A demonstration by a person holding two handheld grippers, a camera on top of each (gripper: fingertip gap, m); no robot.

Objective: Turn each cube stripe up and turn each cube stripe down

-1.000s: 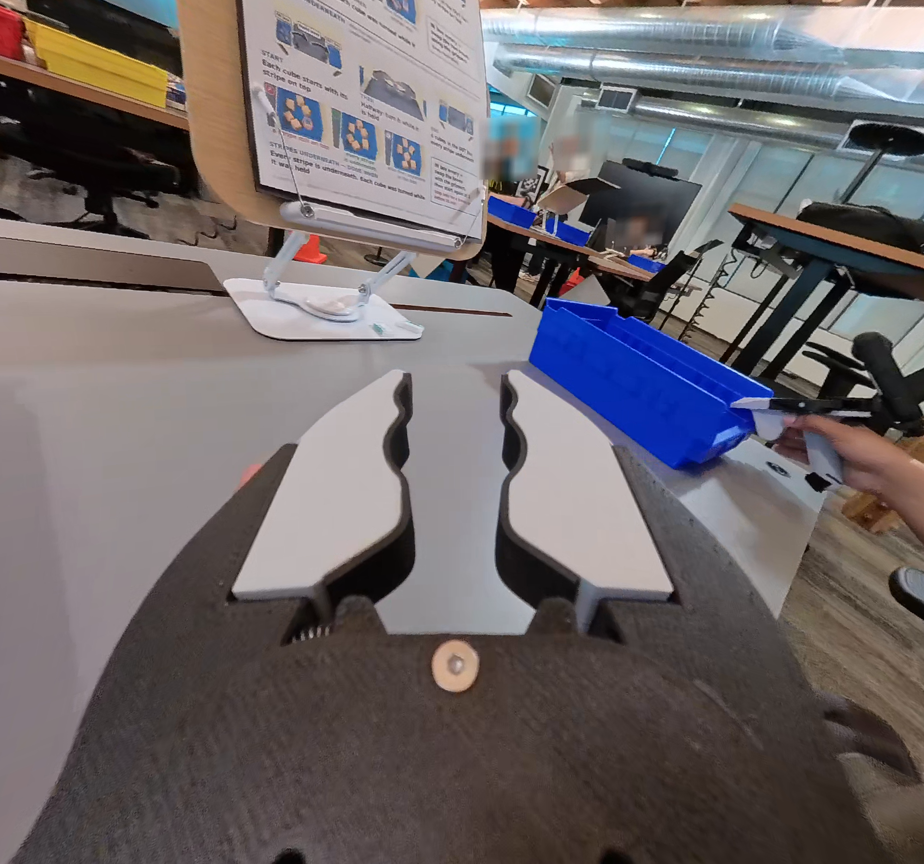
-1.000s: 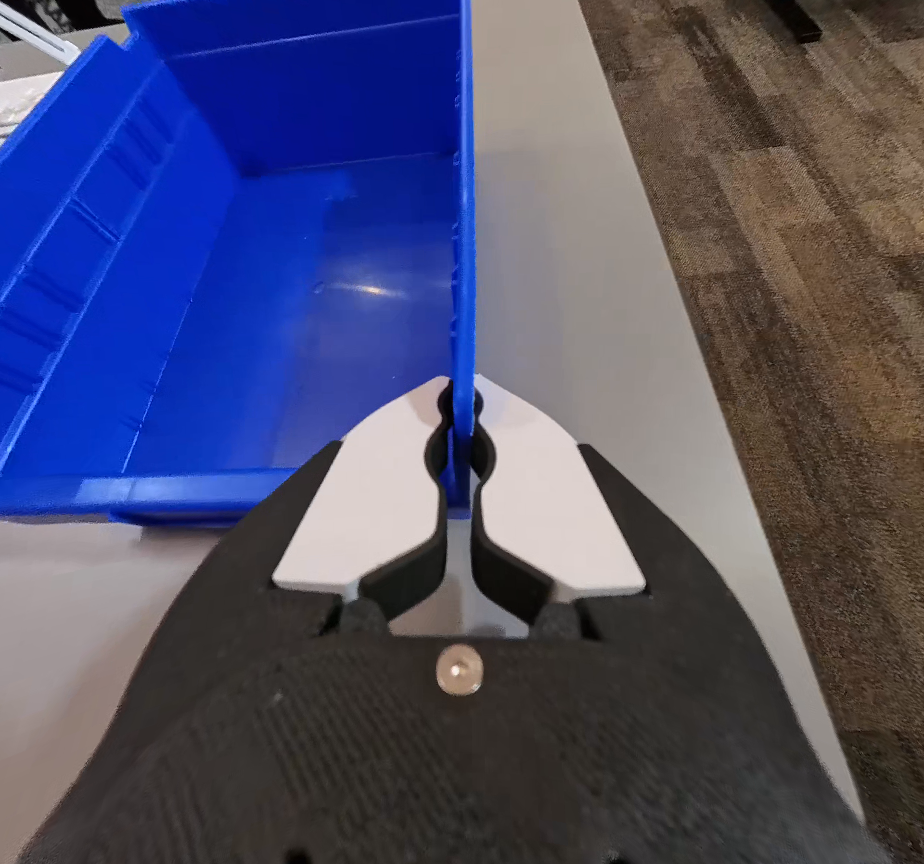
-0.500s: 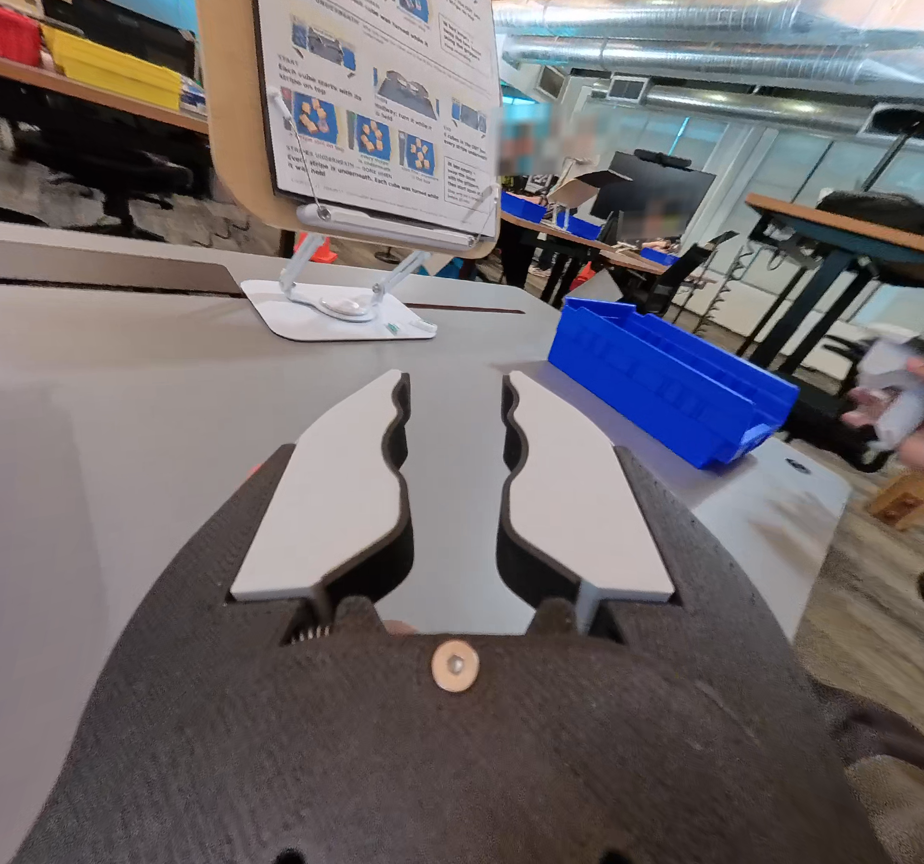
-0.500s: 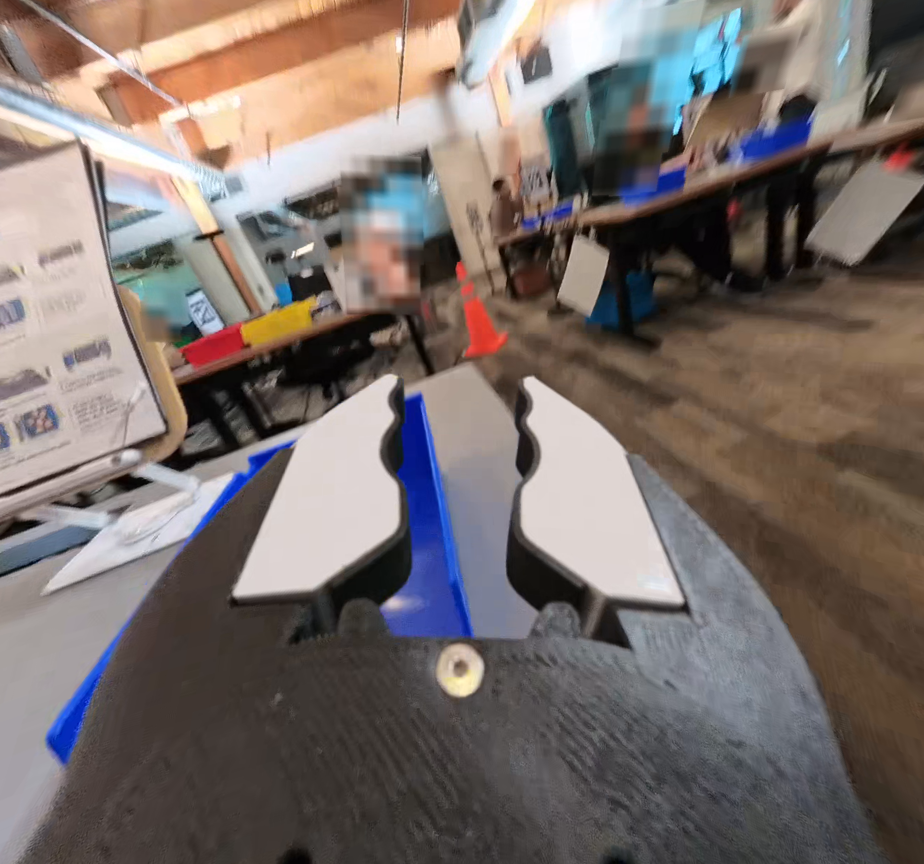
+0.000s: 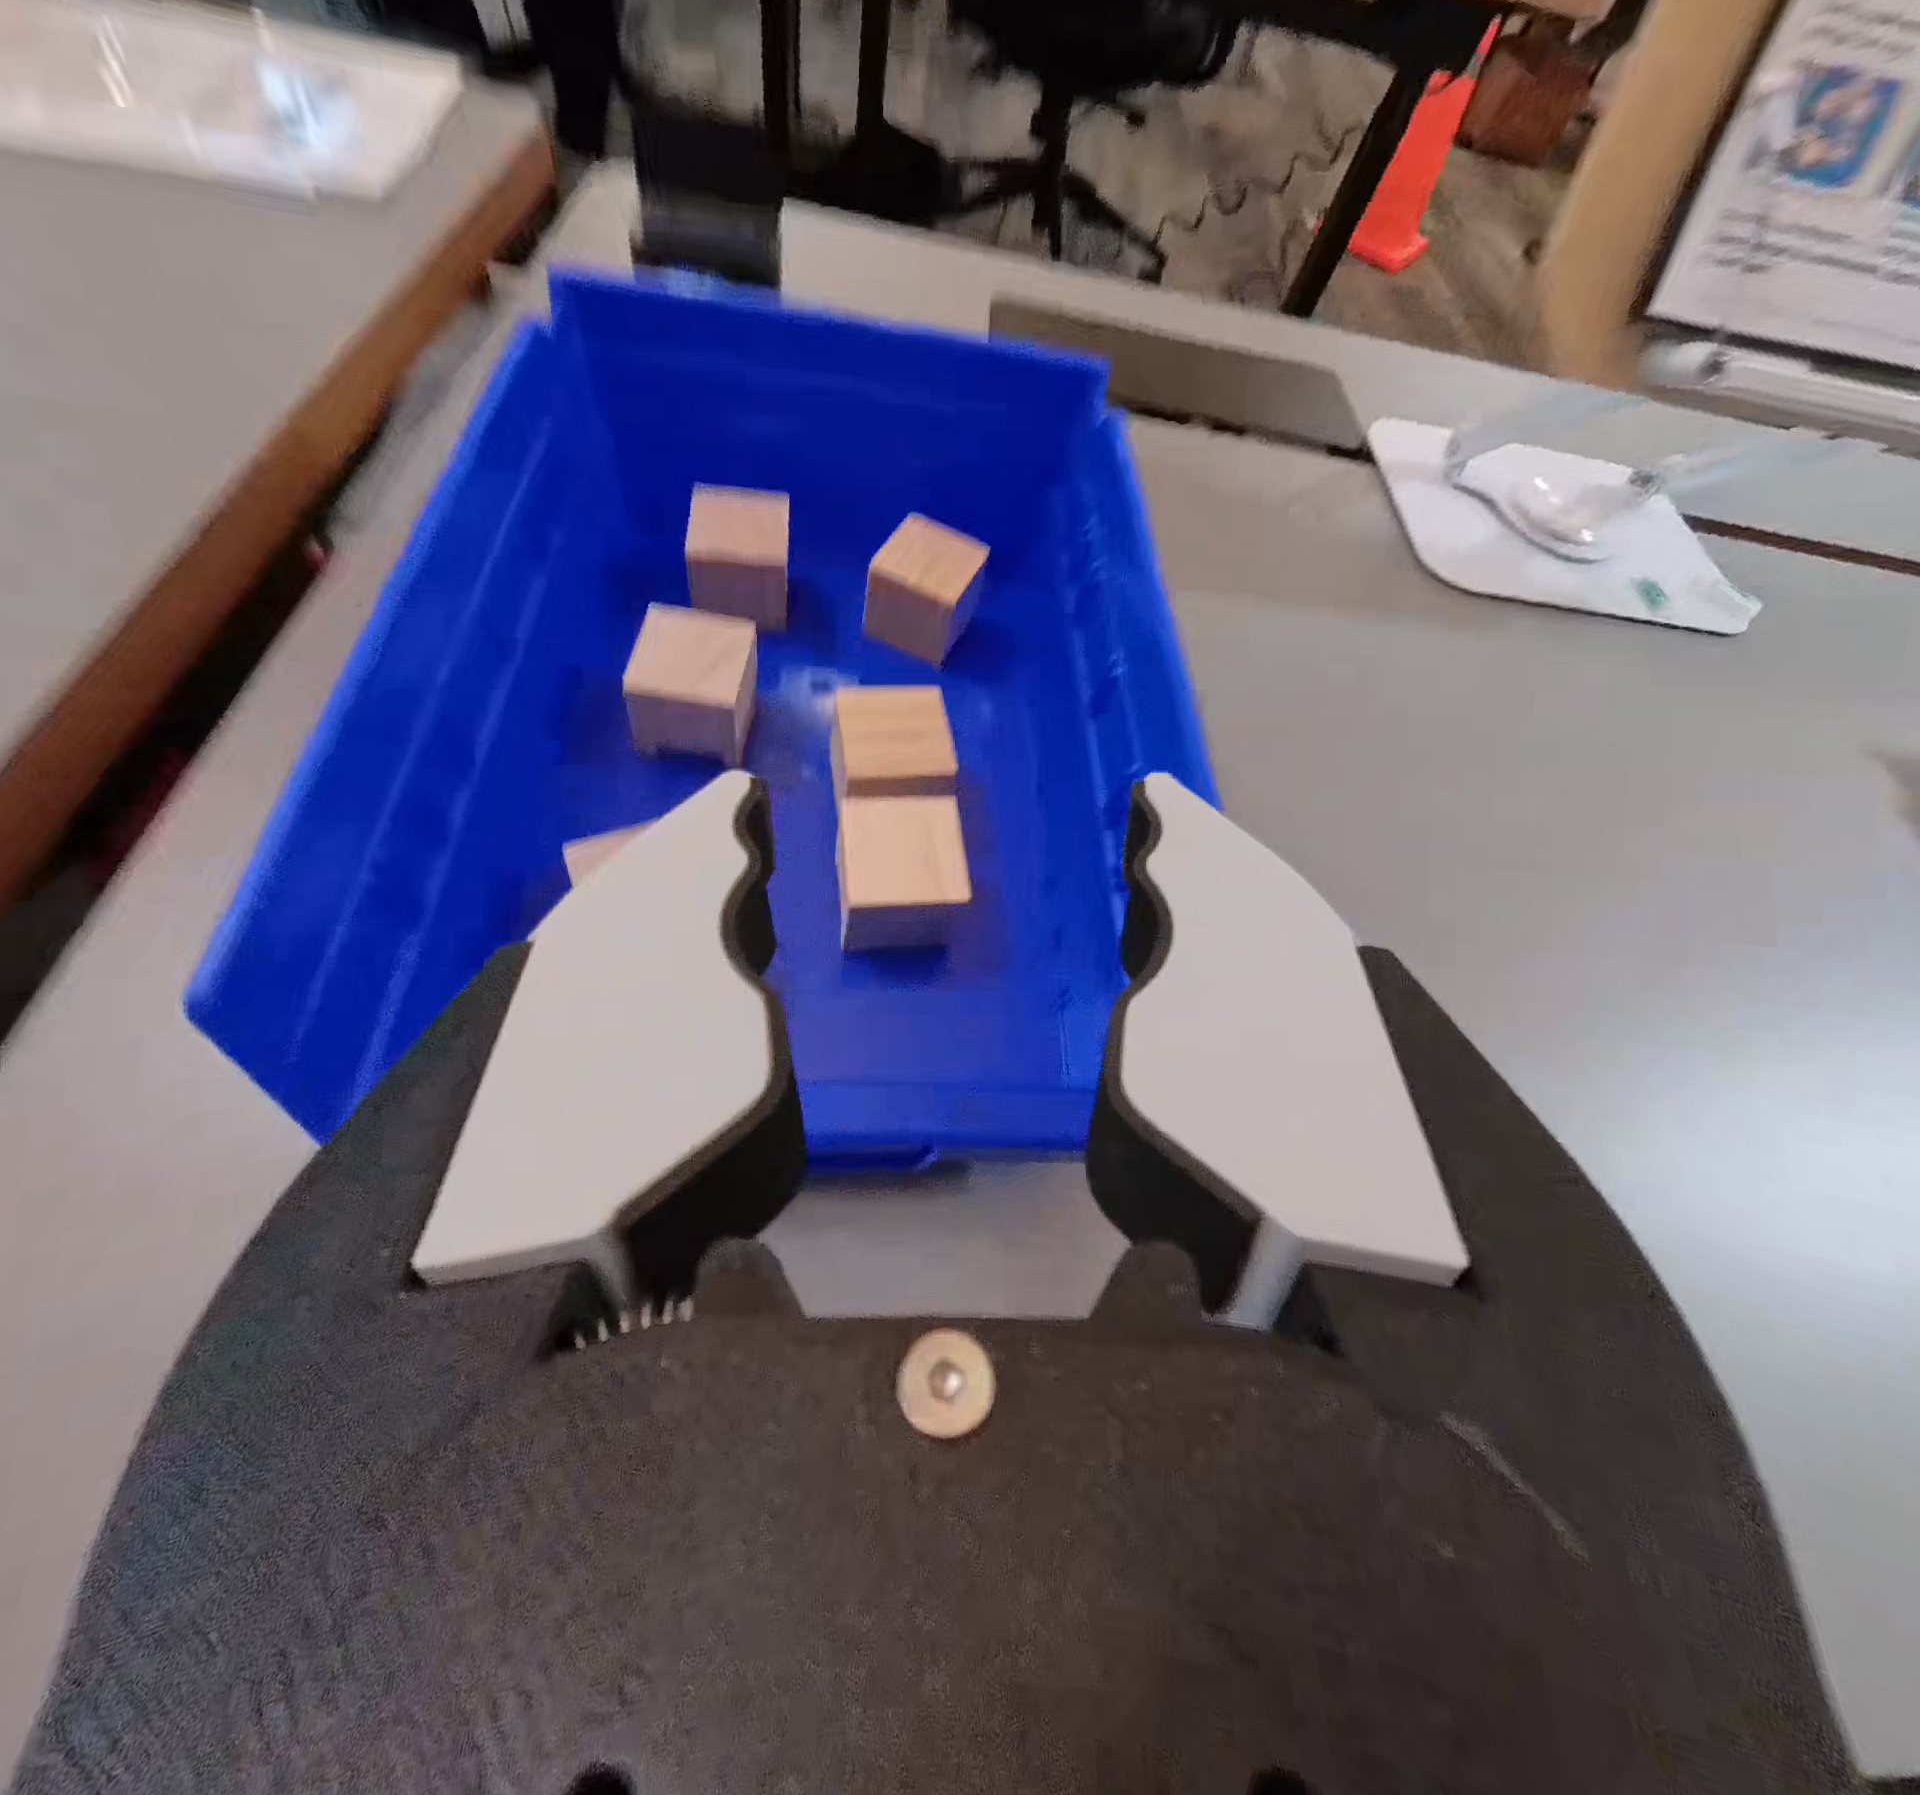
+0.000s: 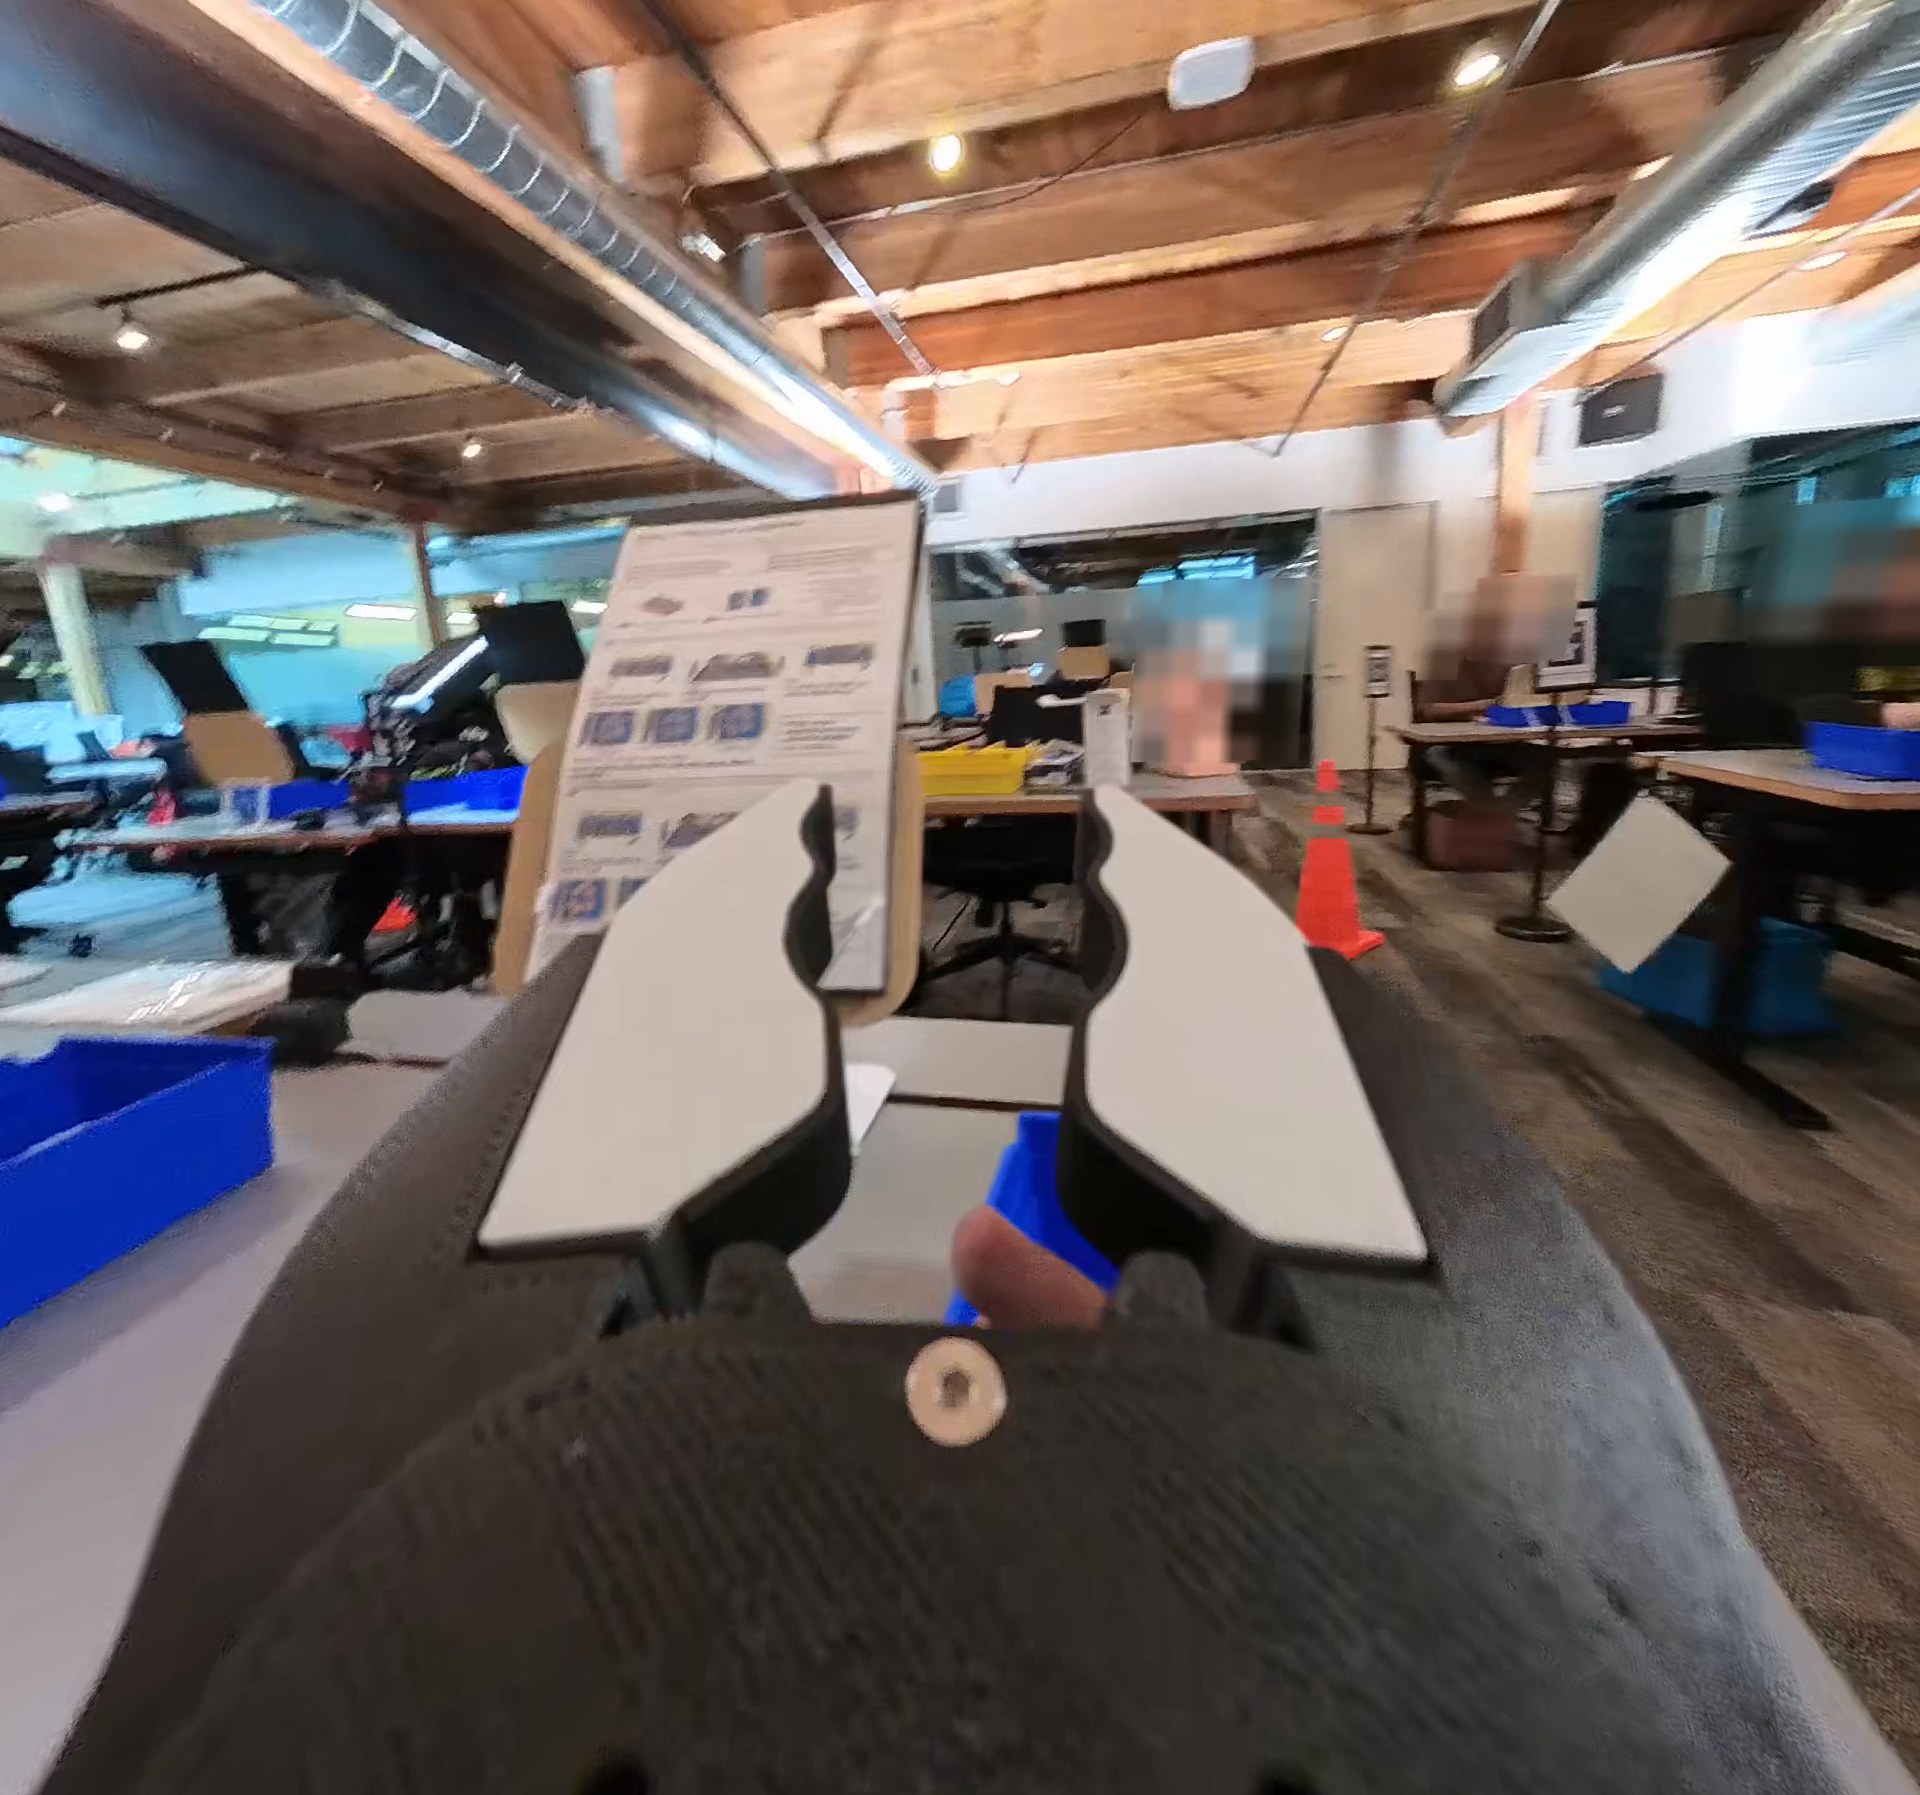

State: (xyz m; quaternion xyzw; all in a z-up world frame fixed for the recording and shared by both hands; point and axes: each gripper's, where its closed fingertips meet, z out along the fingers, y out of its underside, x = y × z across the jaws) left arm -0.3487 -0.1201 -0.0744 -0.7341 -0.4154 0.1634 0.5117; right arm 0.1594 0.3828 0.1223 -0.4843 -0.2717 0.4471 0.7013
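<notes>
A blue bin point(image 5: 436, 810) stands on the grey table point(image 5: 1558, 914) and holds several plain wooden cubes. The nearest cube point(image 5: 904, 867) touches another cube point(image 5: 891, 737) behind it. Further cubes point(image 5: 691, 680) lie behind, and one is half hidden by my left finger. No stripe shows on the blurred faces I see. My left gripper point(image 5: 940, 795) is wide open and empty above the bin's near end. My right gripper point(image 6: 961, 800) is open and empty, raised and pointing into the room. A blue bin corner point(image 6: 1023, 1184) and a person's fingertip point(image 6: 1013, 1267) show below its fingers.
An instruction sheet on a stand point(image 6: 748, 706) stands at the table's far side; its white base point(image 5: 1558, 540) lies right of the bin. A blue bin point(image 6: 125, 1153) sits at the left of the right wrist view. An orange cone point(image 6: 1330, 872) stands on the floor.
My left gripper swung from looking across the table to looking down on the bin of cubes and opened wider. My right gripper let go of the empty bin's wall, opened and lifted.
</notes>
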